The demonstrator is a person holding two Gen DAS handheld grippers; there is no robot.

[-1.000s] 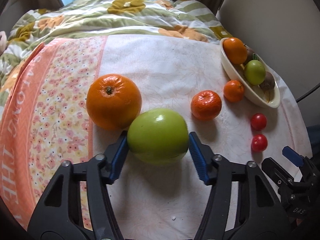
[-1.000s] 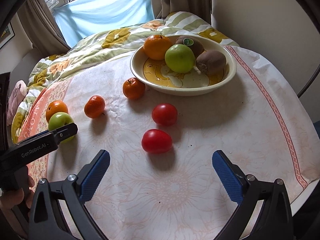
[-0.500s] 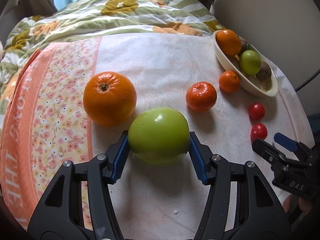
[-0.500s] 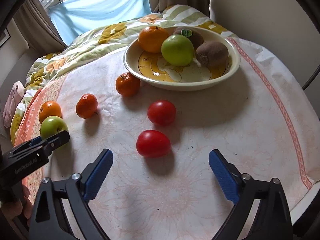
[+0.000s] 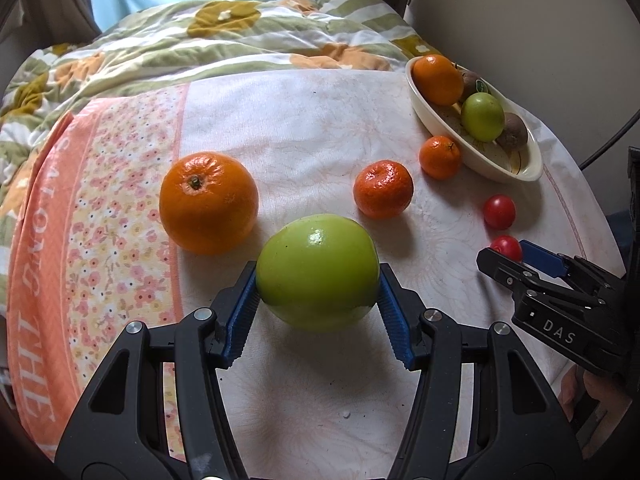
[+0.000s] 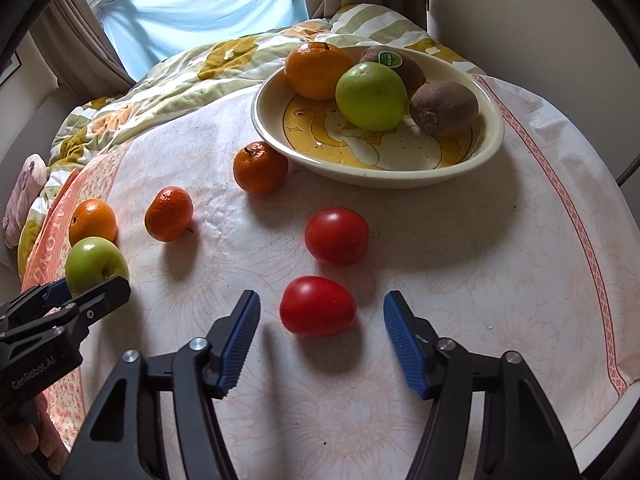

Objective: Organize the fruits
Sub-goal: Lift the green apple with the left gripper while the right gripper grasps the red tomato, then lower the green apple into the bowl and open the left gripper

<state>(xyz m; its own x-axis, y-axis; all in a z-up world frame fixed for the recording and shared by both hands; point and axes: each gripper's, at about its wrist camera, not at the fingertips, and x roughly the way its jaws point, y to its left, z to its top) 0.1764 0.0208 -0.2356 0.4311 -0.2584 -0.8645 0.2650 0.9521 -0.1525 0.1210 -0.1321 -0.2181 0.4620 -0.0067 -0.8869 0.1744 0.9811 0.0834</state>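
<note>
A green apple (image 5: 318, 272) sits between the blue pads of my left gripper (image 5: 318, 298), which is shut on it just above the tablecloth. Beside it lie a large orange (image 5: 208, 202) and two mandarins (image 5: 383, 189) (image 5: 439, 157). In the right wrist view, my right gripper (image 6: 322, 308) straddles the nearer red tomato (image 6: 318, 306). Its jaws are closing, with a gap still showing on each side of the fruit. A second tomato (image 6: 337, 235) lies just beyond it. The cream bowl (image 6: 400, 174) behind holds an orange, a green apple and two kiwis.
A floral quilt (image 5: 224, 36) is bunched along the table's far side. The table edge (image 6: 600, 412) curves close on the right, with a wall and a dark cable beyond it. A hand (image 6: 36, 428) grips the left tool at the lower left.
The right gripper's jaws have narrowed from wide apart to closely flanking the nearer tomato, and it has edged nearer the fruit. The left gripper keeps hold of the green apple.
</note>
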